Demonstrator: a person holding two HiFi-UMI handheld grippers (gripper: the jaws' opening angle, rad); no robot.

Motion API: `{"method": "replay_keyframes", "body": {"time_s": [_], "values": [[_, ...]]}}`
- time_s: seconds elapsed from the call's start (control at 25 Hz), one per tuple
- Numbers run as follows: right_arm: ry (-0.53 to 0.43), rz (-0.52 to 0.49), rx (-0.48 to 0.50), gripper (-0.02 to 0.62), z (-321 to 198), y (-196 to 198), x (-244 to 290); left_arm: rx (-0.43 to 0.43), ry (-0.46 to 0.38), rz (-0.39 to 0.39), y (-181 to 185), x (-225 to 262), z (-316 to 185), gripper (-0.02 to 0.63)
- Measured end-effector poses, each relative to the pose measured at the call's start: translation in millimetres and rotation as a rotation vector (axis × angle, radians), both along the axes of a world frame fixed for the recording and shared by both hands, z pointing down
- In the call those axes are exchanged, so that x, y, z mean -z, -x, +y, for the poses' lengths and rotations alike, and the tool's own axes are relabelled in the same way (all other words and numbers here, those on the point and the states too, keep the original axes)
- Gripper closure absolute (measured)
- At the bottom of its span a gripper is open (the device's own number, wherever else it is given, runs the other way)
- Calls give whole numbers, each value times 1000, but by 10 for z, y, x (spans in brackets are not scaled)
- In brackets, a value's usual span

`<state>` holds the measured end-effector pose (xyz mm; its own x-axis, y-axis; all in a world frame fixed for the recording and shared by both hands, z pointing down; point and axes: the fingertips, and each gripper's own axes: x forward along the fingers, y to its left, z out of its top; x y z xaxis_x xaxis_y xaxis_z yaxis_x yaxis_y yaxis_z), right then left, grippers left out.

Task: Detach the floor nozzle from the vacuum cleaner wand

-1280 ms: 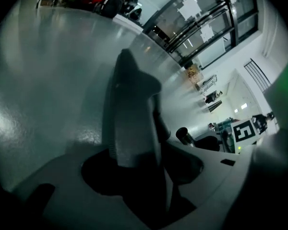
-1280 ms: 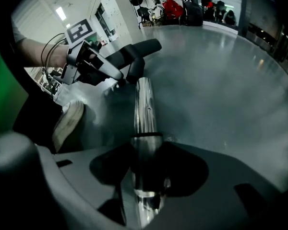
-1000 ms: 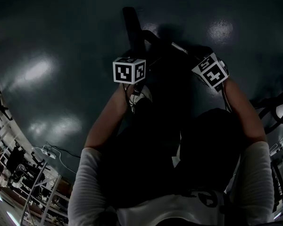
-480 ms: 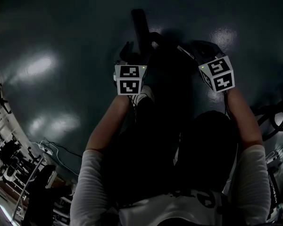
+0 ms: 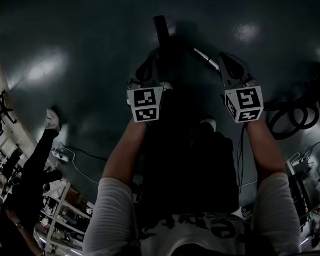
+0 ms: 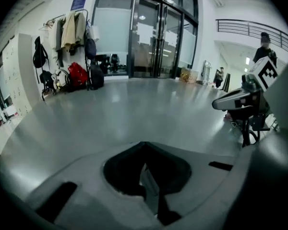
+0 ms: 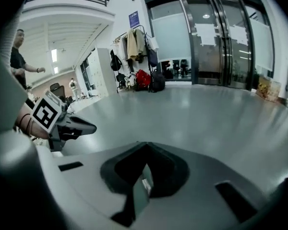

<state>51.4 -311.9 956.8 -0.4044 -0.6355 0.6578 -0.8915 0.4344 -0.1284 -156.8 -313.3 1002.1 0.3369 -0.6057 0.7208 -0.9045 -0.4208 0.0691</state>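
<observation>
The head view is dark. A long black vacuum part (image 5: 161,31) lies on the floor ahead, and a short silver tube end (image 5: 205,58) lies just right of it; I cannot tell how they join. My left gripper (image 5: 147,71) hangs above the floor near the black part, shut and empty. My right gripper (image 5: 230,64) is held beside the silver tube, also shut with nothing in it. In the left gripper view the jaws (image 6: 145,174) meet over bare floor. In the right gripper view the jaws (image 7: 143,176) are likewise together.
Coiled black cables (image 5: 290,116) lie on the floor at right. A person in dark clothes (image 5: 29,169) stands at left near shelving (image 5: 58,217). Glass doors (image 6: 158,37) and a coat rack (image 6: 72,42) stand far ahead across the grey floor.
Both grippers rose away from the vacuum parts and came nearer the camera. Their jaws went from open to shut, empty. A person came into view at left.
</observation>
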Motion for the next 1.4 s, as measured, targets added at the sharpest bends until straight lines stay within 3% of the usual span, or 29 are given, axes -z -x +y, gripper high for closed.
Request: {"method": "replay_keyframes", "body": {"time_s": [0.16, 0.36, 0.56, 0.72, 0.84, 1.0, 1.4], "values": [[-50, 26, -74, 594, 153, -122, 1455, -33, -85, 44, -94, 1656, 91, 600], [-155, -4, -146, 594, 330, -104, 3550, -10, -200, 126, -179, 3814, 270, 600], [-184, -44, -141, 594, 1167, -248, 5308, -67, -308, 69, -613, 5623, 1133, 601], [-340, -84, -111, 594, 1519, -370, 6447, -100, -478, 64, -903, 6821, 1485, 600], [-418, -96, -98, 594, 1908, -552, 6910, -74, -534, 104, -1015, 7359, 1864, 601], [-430, -111, -110, 594, 2437, -654, 7183, -34, -583, 146, -904, 7821, 2326, 600], [-452, -88, -164, 594, 3513, -542, 7391, -30, -595, 240, -537, 8077, 3455, 601]]}}
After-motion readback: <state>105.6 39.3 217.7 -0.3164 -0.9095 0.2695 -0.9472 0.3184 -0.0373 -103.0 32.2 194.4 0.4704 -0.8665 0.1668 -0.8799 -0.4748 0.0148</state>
